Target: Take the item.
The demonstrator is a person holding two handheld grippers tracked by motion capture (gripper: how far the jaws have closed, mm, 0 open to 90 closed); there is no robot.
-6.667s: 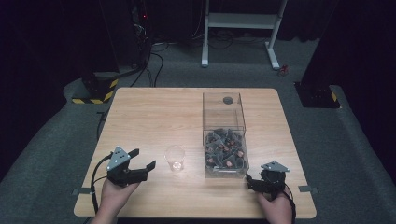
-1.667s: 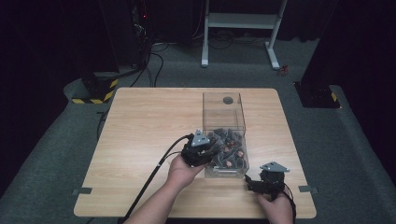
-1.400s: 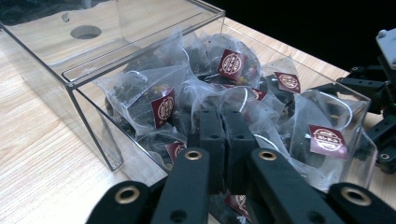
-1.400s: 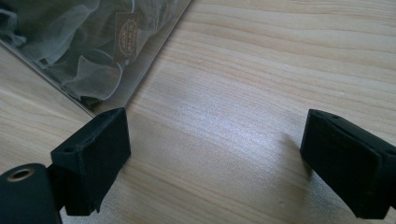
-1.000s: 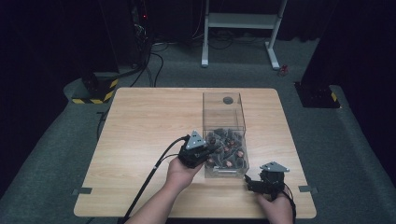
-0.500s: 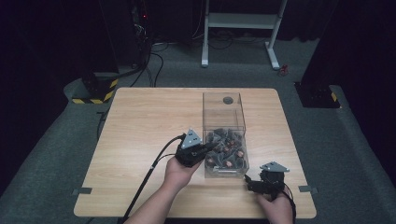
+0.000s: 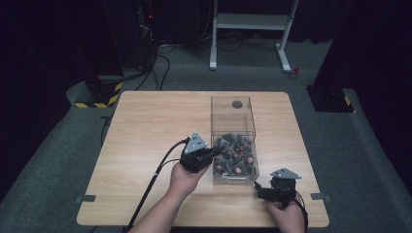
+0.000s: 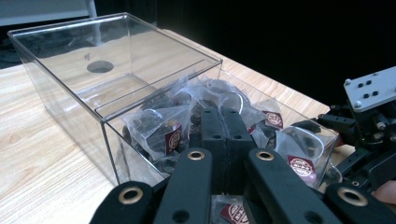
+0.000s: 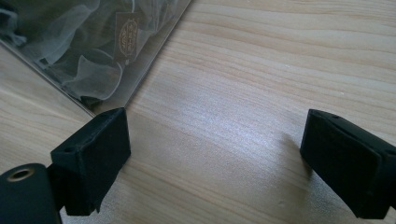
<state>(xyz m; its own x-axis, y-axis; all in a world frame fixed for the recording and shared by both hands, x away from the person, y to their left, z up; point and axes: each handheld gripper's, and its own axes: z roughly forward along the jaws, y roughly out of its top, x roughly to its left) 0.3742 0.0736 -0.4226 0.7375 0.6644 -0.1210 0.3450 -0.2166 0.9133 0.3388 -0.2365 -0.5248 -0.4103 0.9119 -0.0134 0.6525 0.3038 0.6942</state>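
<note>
The tabletop (image 7: 145,126) is pale wood with a fine straight grain and rounded corners. At its left-centre, the left gripper (image 7: 217,151) is black, jointed metal and plastic with a grey three-cornered plate on top and a dark cable trailing toward the near edge. In the left gripper view its two flat, blocky jaws are pressed together, face to face, their tips over the near, open part of the clear box (image 8: 70,79); whether anything is caught between them I cannot tell. The box is a rigid, transparent, straight-walled oblong, its far half covered by a clear lid with a round hole. Its near half is heaped with crinkly, translucent sachets (image 8: 159,126) holding dark contents, each bearing a small maroon label. Right of the box, near the front edge, the right gripper (image 7: 261,191) rests low, its matte black jaws spread wide over bare wood, holding nothing, one jaw close beside the box's corner.
</note>
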